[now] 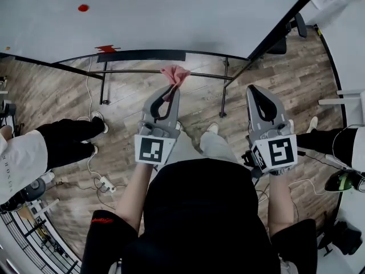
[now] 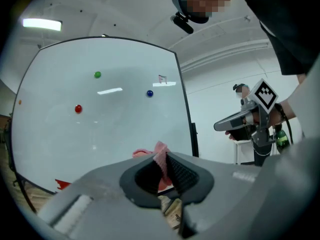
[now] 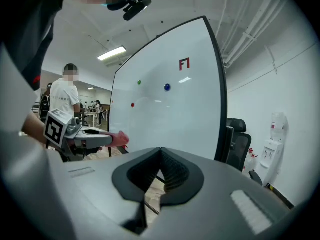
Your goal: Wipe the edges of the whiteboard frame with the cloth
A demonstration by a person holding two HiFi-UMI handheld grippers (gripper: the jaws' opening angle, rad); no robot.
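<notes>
The whiteboard (image 1: pixel 171 16) fills the top of the head view, its black frame (image 1: pixel 142 55) running along the lower edge. My left gripper (image 1: pixel 173 88) is shut on a pink cloth (image 1: pixel 175 73), which sits a little short of that lower edge, apart from it. The left gripper view shows the cloth (image 2: pixel 160 156) pinched between the jaws, with the board (image 2: pixel 100 114) ahead. My right gripper (image 1: pixel 255 89) is shut with nothing in it, near the board's right frame edge (image 3: pixel 223 84). The right gripper view shows the left gripper (image 3: pixel 116 138) with the cloth (image 3: pixel 120 138).
The board's stand bars (image 1: pixel 131 72) cross the wooden floor below it. A person in a white shirt (image 1: pixel 28 156) stands at the left, and another person's leg (image 1: pixel 333 141) is at the right. A power strip with cables (image 1: pixel 105 182) lies on the floor. An office chair (image 3: pixel 240 141) stands behind the board.
</notes>
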